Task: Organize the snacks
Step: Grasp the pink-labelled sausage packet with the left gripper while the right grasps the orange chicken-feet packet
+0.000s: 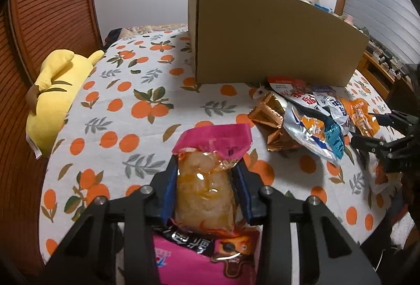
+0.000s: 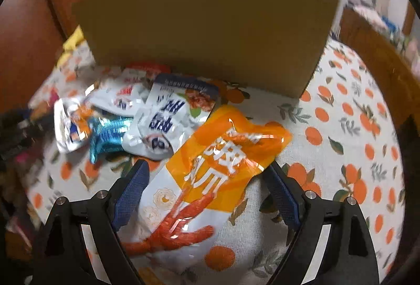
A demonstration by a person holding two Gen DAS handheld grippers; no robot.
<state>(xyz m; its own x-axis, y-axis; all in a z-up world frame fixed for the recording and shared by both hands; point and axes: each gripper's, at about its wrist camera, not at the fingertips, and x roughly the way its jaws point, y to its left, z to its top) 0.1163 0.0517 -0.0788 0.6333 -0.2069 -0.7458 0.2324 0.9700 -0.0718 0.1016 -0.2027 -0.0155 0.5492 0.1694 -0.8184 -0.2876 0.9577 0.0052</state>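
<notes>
I count one cardboard box [image 1: 275, 38] toward the bedspread's far edge and one yellow plush toy [image 1: 55, 98] at its left edge. My claws number two, and the loose snack packets [image 2: 147, 111] by the box are about six.

Box [image 2: 204, 30] interior hidden; left edge blurred.

A cardboard box [image 1: 275, 38] stands upright on the bedsheet [image 1: 126, 111], toward the far side. A heap of snack packets [image 1: 309, 117] lies directly before the box's near face, touching its base. A plush toy [image 1: 55, 96] lies at the sheet's left edge, well apart from the heap. One snack pouch [image 1: 204, 180] sits between the left gripper [image 1: 206, 180] fingers. Another packet [image 2: 210, 174] lies flat on the sheet between the right gripper [image 2: 210, 185] fingers, nearest of the heap.
</notes>
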